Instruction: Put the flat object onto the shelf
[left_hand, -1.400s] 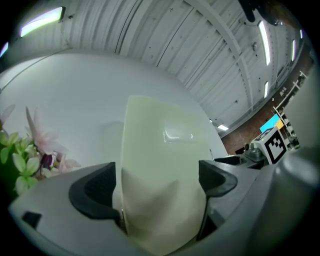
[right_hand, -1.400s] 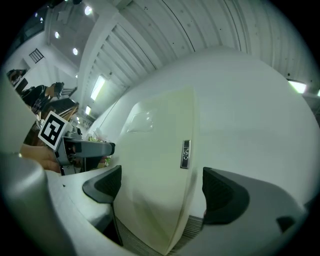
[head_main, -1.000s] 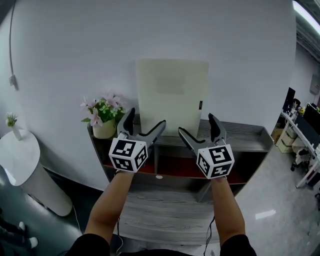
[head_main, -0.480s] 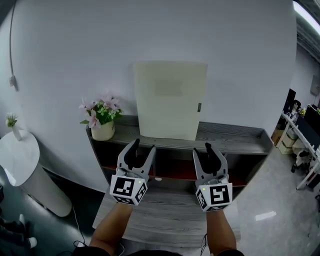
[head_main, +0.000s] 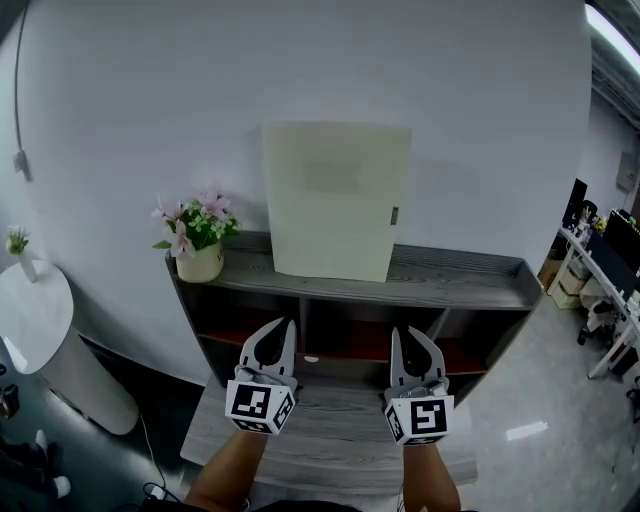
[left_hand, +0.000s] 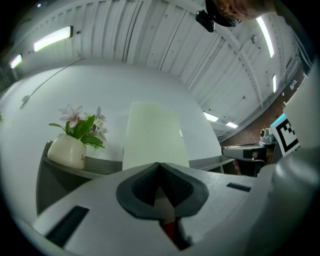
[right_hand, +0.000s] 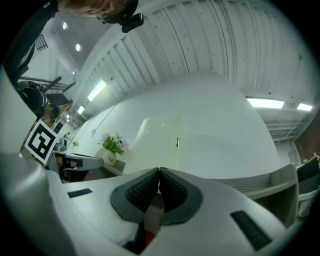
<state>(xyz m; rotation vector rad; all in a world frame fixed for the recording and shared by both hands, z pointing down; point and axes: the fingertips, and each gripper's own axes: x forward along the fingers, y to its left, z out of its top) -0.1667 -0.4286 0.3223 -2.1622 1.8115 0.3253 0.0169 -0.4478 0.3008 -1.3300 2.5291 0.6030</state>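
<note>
A: Where's the pale cream flat panel (head_main: 335, 200)?
B: Upright on top of the grey wooden shelf (head_main: 470, 275), leaning against the white wall (head_main: 450, 120).
A: And the tongs?
B: The left tongs (head_main: 280, 328) and right tongs (head_main: 413, 333) have dropped clear below it and just closed, pressed together on nothing. I'd call it placed.
</note>
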